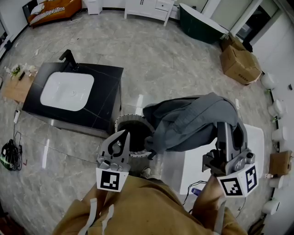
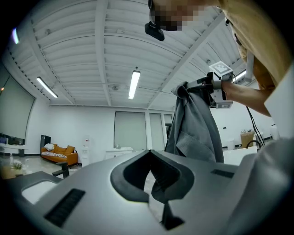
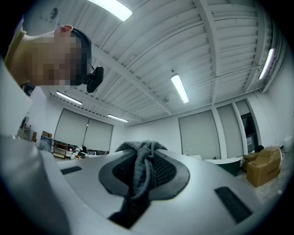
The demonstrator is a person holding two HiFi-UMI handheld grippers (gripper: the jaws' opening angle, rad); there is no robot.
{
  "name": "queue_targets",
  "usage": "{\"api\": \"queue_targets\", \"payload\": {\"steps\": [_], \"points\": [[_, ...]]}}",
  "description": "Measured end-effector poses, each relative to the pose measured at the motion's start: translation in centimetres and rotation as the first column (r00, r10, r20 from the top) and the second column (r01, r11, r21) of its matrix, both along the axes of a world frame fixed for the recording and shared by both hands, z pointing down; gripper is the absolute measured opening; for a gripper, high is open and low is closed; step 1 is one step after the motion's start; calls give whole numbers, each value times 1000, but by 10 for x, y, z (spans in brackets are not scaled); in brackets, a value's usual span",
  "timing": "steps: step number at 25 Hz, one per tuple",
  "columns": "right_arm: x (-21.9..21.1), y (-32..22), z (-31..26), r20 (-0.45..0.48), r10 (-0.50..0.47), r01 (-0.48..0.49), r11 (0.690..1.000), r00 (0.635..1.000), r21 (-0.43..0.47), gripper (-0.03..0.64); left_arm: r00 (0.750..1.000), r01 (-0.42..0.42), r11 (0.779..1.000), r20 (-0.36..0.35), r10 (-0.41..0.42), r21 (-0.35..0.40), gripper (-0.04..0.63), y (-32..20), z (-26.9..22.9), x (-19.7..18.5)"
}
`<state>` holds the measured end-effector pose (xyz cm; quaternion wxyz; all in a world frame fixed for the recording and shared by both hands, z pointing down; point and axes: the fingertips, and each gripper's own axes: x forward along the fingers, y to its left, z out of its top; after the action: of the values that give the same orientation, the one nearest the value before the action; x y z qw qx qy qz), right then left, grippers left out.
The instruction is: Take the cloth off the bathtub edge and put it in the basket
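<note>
A grey cloth (image 1: 193, 119) hangs bunched in the air, with my right gripper (image 1: 226, 125) shut on its upper fold. In the right gripper view the cloth (image 3: 138, 148) is pinched between the jaws of that gripper (image 3: 147, 155). The cloth's lower end droops over the right side of a round dark basket (image 1: 123, 123) on the floor. The white bathtub (image 1: 202, 160) lies below the right gripper. My left gripper (image 1: 124, 133) is at the basket's near rim, shut and holding nothing. From the left gripper (image 2: 149, 152), the cloth (image 2: 193, 124) hangs ahead to the right.
A black vanity with a white sink (image 1: 69, 89) stands left of the basket. Cardboard boxes (image 1: 239, 62) and a dark green tub (image 1: 200, 23) are at the back right. An orange sofa (image 1: 50, 9) sits at the far left. Cables (image 1: 9, 153) lie on the marble floor.
</note>
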<state>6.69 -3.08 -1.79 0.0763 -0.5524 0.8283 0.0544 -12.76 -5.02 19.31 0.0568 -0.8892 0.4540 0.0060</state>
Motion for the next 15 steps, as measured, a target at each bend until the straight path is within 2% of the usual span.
{"api": "queue_targets", "payload": {"steps": [6, 15], "points": [[-4, -13, -38, -46, -8, 10, 998, 999, 64, 55, 999, 33, 999, -22, -33, -24, 3, -6, -1, -5], [-16, -33, -61, -54, -30, 35, 994, 998, 107, 55, 999, 38, 999, -1, -38, -19, 3, -18, -1, -5]]}}
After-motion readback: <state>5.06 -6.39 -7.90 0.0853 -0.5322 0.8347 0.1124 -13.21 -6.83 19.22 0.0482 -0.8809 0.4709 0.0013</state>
